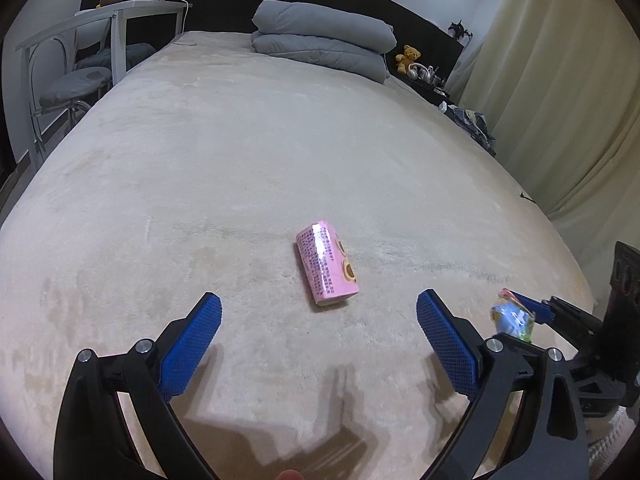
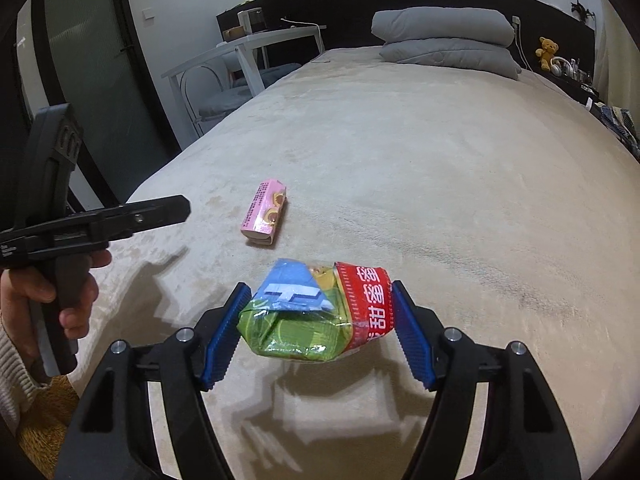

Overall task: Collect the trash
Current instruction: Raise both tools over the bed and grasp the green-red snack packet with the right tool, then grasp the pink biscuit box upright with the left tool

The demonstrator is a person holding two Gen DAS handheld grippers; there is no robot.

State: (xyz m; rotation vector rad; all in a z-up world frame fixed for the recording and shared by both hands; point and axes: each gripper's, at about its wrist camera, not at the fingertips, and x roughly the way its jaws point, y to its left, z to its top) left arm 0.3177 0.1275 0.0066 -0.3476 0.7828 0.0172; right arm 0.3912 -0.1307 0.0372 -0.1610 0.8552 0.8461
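Beige bed (image 1: pixel 240 160), pink packet (image 1: pixel 326 266) central, left gripper (image 1: pixel 320 336) jaws wide

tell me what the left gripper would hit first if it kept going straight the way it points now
Most likely the pink packet. The left gripper stands open and empty, angled down at the bed cover, and the packet lies just ahead between the lines of its jaws. Depth is unclear, so it could touch the cover just short of it.

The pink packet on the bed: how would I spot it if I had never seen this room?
Start at the wide beige bed with folded grey bedding at its far end. Near the front edge, alone on the blanket, lies the pink packet, a flat oblong with dark print and brown round pictures. The only other wrapper, green, blue and red, is held in the right gripper.
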